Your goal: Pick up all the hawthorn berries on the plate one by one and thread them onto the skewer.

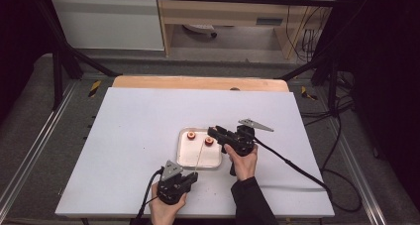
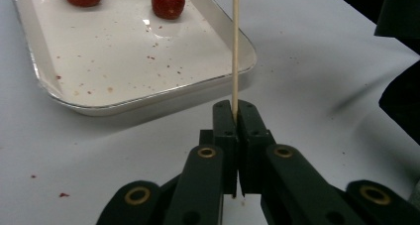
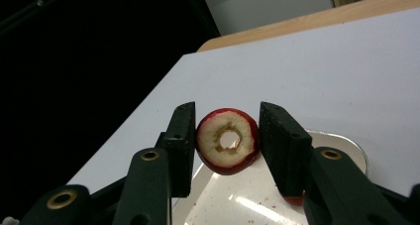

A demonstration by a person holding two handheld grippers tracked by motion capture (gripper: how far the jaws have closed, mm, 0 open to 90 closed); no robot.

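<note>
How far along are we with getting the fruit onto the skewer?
Done: left gripper is clamped on the wooden skewer; right gripper grips one cored red fruit piece above the tray. In hand: lining up its hole with the skewer. Left: threading it, then the piece in the tray.

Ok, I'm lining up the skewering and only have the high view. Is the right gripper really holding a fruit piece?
Observer: Yes. In the right gripper view, the right gripper is clamped on a red fruit piece, above the tray.
Operator: Is it cored?
Observer: Yes, a hole runs through its pale centre, facing that camera.
Operator: And is the skewer secure?
Observer: In the left gripper view, the left gripper is shut on the wooden skewer, which extends over the tray's corner.
</note>
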